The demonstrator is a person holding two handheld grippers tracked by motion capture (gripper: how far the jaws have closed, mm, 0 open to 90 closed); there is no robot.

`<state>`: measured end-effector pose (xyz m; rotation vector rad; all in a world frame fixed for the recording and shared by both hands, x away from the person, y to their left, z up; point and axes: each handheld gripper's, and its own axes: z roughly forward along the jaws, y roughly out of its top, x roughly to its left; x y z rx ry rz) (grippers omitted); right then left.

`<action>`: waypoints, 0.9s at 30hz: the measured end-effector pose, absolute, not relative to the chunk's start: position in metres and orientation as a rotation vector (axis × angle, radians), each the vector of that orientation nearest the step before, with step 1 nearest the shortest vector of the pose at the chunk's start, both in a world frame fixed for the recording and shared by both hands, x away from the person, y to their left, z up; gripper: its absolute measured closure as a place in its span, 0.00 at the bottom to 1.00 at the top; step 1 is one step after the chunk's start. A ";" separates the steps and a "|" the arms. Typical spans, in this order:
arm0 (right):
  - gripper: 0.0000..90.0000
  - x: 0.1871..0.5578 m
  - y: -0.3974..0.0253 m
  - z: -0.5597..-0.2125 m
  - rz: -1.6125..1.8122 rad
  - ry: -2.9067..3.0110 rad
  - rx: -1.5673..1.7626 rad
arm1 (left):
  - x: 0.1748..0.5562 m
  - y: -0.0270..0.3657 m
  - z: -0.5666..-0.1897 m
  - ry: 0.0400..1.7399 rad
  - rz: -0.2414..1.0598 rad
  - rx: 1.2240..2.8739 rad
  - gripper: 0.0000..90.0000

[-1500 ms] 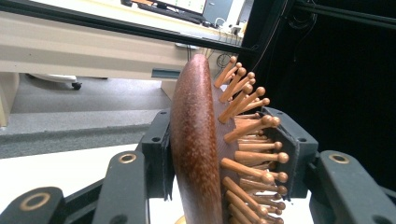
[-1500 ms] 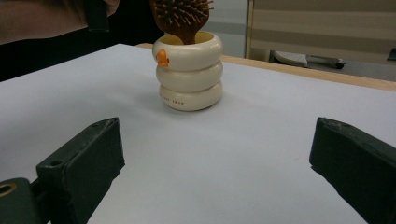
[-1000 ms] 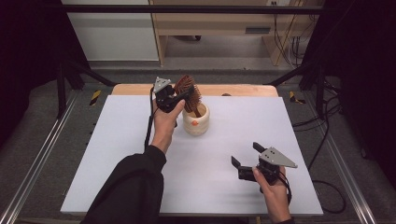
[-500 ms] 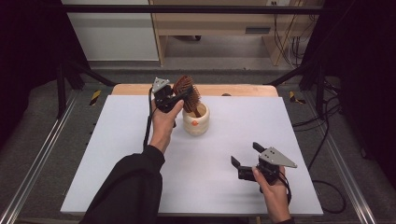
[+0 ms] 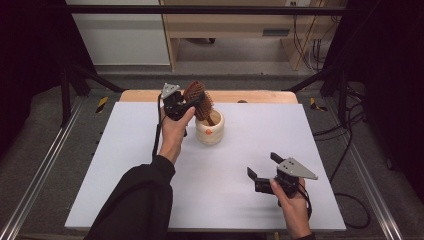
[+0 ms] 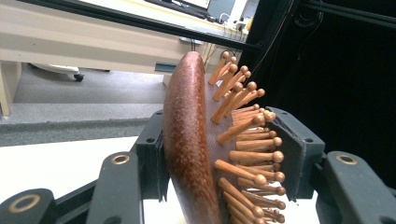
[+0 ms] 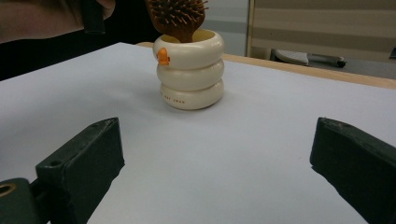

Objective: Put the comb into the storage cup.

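In the high view, the left gripper (image 5: 192, 104) is held at the far side of the white surface (image 5: 125, 165), its fingers closed on the head of a wooden hairbrush (image 5: 196, 94). The brush is tilted, and its handle runs down into a cream ringed cup (image 5: 209, 131) standing just right of the left hand (image 5: 174, 131). The left forearm is stretched forward from the near edge. The right gripper (image 5: 263, 172) is held low near the near right corner, well apart from the cup, with its fingers spread.

In the left gripper view, the hairbrush (image 6: 189, 149) is clamped upright between the fingers (image 6: 152, 161), one against its smooth back, the other against the wooden bristles.

In the right gripper view, the right gripper (image 7: 215, 158) is seen with its fingers (image 7: 84, 156) wide apart just above the surface (image 7: 224, 177), nothing between them. The cup (image 7: 190, 74) stands ahead, with the hairbrush (image 7: 177, 16) rising out of it.
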<state>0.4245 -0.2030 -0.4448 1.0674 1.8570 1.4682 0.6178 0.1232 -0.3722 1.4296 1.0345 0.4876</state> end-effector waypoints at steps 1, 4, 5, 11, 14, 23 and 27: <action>0.03 0.424 -0.203 -0.445 1.470 1.858 1.068 | 0.618 0.124 -0.372 1.035 0.486 1.429 0.50; 0.03 0.424 -0.203 -0.445 1.469 1.861 1.069 | 0.618 0.125 -0.373 1.040 0.484 1.424 0.50; 0.03 0.424 -0.203 -0.445 1.470 1.861 1.070 | 0.618 0.125 -0.373 1.040 0.484 1.424 0.50; 0.03 0.425 -0.203 -0.446 1.470 1.862 1.069 | 0.618 0.127 -0.374 1.045 0.481 1.421 0.49; 0.03 0.425 -0.203 -0.446 1.469 1.861 1.072 | 0.618 0.129 -0.375 1.056 0.468 1.410 0.50; 0.03 0.425 -0.204 -0.446 1.470 1.859 1.073 | 0.620 0.132 -0.376 1.065 0.468 1.413 0.49; 0.03 0.425 -0.204 -0.446 1.470 1.859 1.073 | 0.620 0.132 -0.377 1.079 0.464 1.409 0.48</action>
